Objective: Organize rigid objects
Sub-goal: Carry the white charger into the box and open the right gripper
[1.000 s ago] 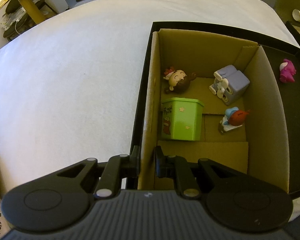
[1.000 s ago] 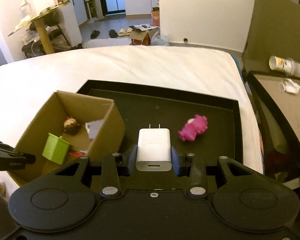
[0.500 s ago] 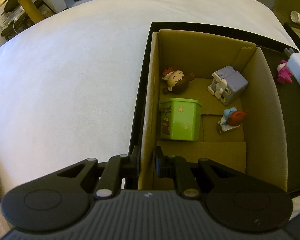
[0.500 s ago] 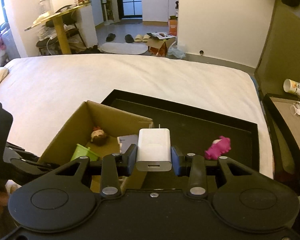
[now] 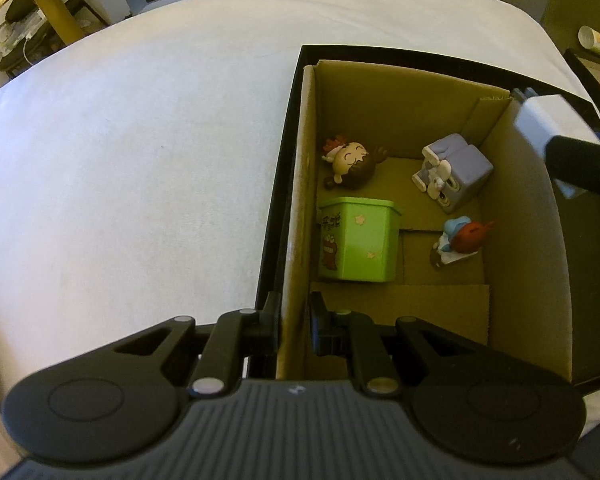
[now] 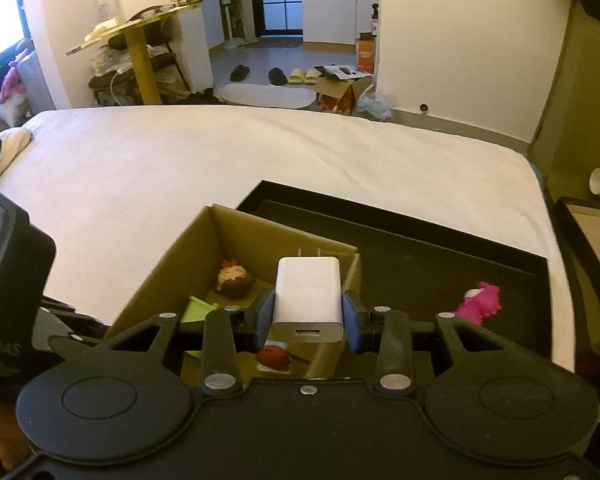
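Since a second earlier, the right gripper point(image 6: 308, 322) had carried the white charger point(image 6: 308, 298) from over the black tray point(image 6: 420, 276) to above the cardboard box point(image 5: 300, 184), clamped by its flat sides. Small, hard and smooth, it looked light but slippery. Leftward, the left gripper point(image 5: 294, 322) pinched the box wall. Below lay a green tin point(image 5: 358, 240) and figurines; rightward, a pink toy point(image 6: 480, 298).

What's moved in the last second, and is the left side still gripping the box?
The right tool, clamping the white wall charger, has carried it from over the black tray to the brown cardboard box. The left tool still pinches the box wall; the pink toy figure stays put.
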Demonstrator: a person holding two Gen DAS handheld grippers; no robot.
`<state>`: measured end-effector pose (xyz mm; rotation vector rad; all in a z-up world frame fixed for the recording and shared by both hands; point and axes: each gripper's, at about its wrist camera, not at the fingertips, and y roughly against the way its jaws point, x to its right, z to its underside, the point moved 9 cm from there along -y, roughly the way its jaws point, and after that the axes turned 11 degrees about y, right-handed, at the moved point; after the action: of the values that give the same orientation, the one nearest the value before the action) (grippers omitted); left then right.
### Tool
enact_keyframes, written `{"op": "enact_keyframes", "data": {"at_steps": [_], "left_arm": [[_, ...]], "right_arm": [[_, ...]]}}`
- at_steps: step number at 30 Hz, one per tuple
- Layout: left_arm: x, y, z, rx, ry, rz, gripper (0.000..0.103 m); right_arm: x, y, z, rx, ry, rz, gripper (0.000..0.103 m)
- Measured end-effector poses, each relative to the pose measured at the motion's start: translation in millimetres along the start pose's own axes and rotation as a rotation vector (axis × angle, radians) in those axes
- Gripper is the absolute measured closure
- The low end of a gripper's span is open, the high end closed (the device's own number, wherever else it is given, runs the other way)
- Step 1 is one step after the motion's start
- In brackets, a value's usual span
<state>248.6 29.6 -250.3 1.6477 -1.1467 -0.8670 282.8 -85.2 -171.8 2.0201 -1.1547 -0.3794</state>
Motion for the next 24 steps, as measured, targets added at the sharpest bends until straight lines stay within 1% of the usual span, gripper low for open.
{"op": "enact_keyframes", "data": {"at_steps": [9,24], "left_arm": [[-1,2,-1,0.003,0.011,0.022,0.090],[-7,6,-2,0.005,0.029,0.049,0.090]], "right_arm": [[-16,-12,-5,-0.012,0.011,-0.033,0.067],[-35,-35,0,-0.058,0.034,-0.073,0.067]]}}
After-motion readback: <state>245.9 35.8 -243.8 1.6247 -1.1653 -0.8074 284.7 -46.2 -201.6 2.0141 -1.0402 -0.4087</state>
